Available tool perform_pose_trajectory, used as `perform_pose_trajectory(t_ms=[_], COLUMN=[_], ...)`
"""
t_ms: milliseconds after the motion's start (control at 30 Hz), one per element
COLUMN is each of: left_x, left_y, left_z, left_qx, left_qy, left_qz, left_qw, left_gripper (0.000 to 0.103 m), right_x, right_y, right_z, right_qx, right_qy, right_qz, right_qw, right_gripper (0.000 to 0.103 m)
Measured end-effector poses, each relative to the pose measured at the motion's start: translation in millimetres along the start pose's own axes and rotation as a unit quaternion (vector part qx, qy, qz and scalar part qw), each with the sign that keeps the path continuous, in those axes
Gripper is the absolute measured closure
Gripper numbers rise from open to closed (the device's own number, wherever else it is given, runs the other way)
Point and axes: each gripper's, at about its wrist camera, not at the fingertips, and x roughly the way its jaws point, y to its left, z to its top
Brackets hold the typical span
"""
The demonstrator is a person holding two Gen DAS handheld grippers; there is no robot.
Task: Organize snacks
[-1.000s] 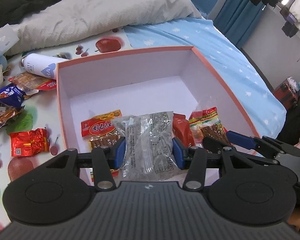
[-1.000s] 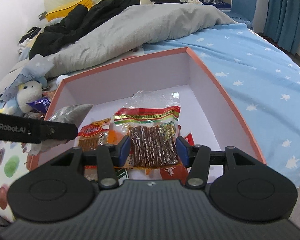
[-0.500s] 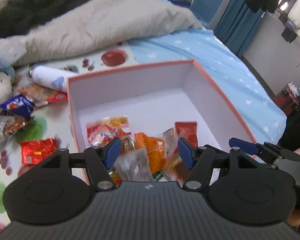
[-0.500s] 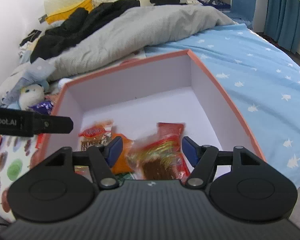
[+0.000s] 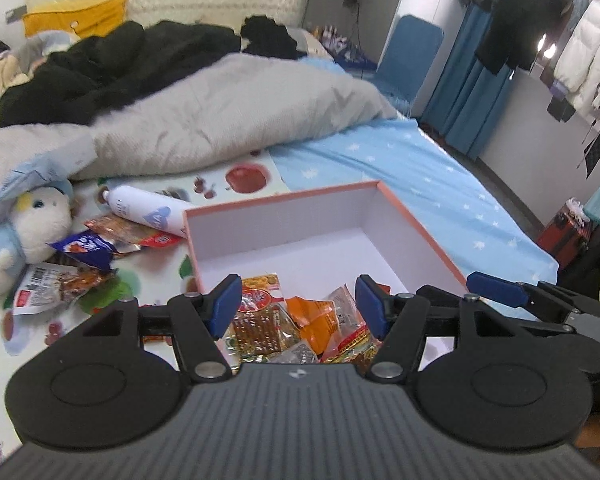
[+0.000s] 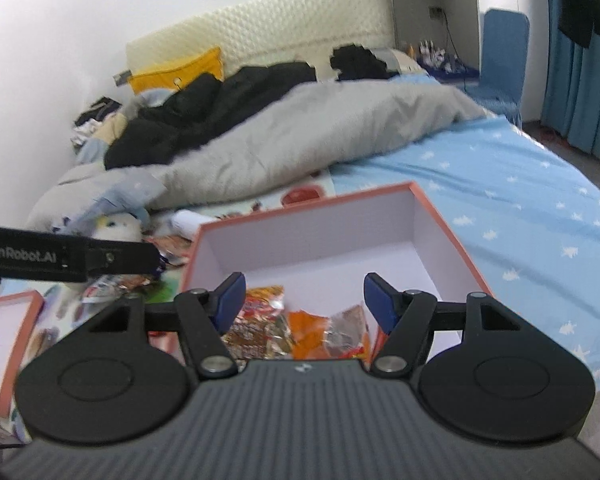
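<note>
Left wrist cam: my left tongs [image 5: 298, 306] are apart w/ nothing clamped, hovering over the near end of the pink box [image 5: 300, 200] on the bed. Snack packets [image 5: 296, 324] sit piled in the box's near end, below the pads. More loose snacks [image 5: 100, 248] lie outside, left of the box, next to a white bottle [image 5: 146, 210] and a plush toy [image 5: 16, 236]. Right wrist cam: right tongs [image 6: 304, 302] also apart, empty, above the same pile [image 6: 300, 328] in the box [image 6: 312, 216]; the other gripper's arm crosses at left. Grey duvet [image 6: 320, 136] behind.
</note>
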Motion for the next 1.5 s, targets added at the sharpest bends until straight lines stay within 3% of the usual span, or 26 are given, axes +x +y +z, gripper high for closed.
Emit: perform_pose_trajectory(t_ms=[433,867,1167,1500], left_x=[-81,-142,-176,-194], left_y=[29,86,126,153], left_z=[-23,-73,-116,-164], left_qx=[-0.015,-0.056,-0.104,-0.122], left_qy=[-0.054,-0.073,-0.08,-0.078], left_qz=[0.013,0.053,0.085,0.134], left_qw=[0.9983,0.9944,0.9877,0.9803], left_gripper=[0.035,0.035,0.035,0.035], right_x=[-41,-66,-66,-65], right_y=[51,114,158,185], right_z=[-2,-22,-54,-86], right_qx=[-0.03,-0.066,-0.085,-0.085], right_qy=[-0.035,-0.046,-0.019,0.003], right_qz=[0.032,0.089,0.116,0.133], right_qw=[0.998,0.993,0.989,0.987], right_gripper=[0.035,0.035,0.035,0.035])
